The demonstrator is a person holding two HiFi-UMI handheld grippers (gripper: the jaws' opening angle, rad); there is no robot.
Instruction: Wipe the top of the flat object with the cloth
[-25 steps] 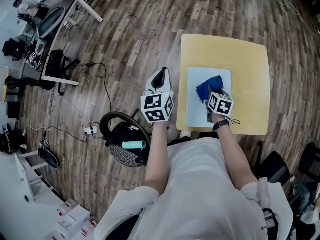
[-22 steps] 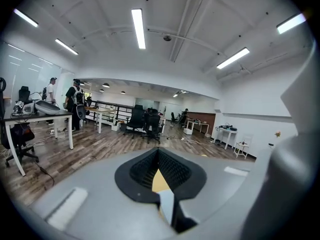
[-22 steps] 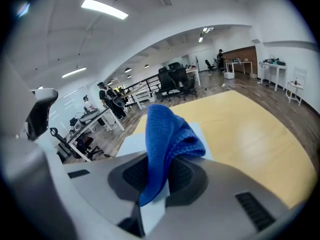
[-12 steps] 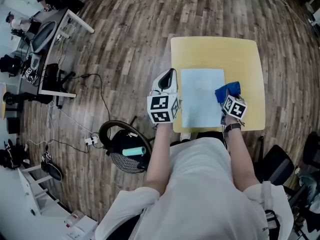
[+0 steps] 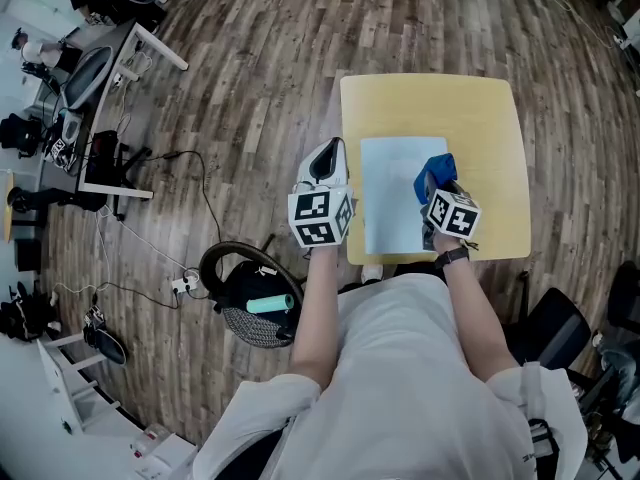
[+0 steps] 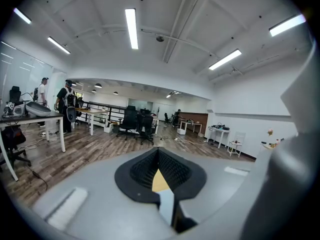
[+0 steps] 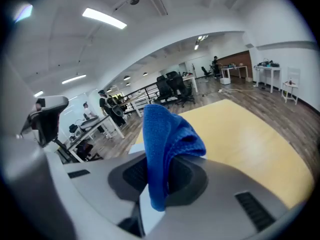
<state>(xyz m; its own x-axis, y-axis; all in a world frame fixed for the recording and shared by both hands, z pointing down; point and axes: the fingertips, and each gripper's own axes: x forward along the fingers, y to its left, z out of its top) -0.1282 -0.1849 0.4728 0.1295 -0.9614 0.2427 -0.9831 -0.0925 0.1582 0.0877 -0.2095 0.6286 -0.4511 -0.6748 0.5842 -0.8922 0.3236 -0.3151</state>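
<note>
A pale blue flat sheet (image 5: 392, 193) lies on the small yellow table (image 5: 470, 118). My right gripper (image 5: 437, 196) is shut on a blue cloth (image 5: 433, 175), which rests over the sheet's right part. In the right gripper view the cloth (image 7: 167, 141) bulges up out of the shut jaws of the right gripper (image 7: 156, 184), with the tabletop (image 7: 245, 134) beyond. My left gripper (image 5: 325, 163) hangs just off the table's left edge, above the floor, apart from the sheet. Its jaws are together and empty in the left gripper view (image 6: 161, 176).
A black round stool base with a teal cylinder (image 5: 268, 302) stands below left of the table. A desk with gear (image 5: 105, 78) and floor cables (image 5: 205, 178) lie to the left. A dark chair (image 5: 545, 333) is at the lower right. People stand far off (image 6: 65, 104).
The right gripper swept the cloth from mid-sheet to the sheet's right edge, then back left onto the sheet. The left gripper has barely moved.
</note>
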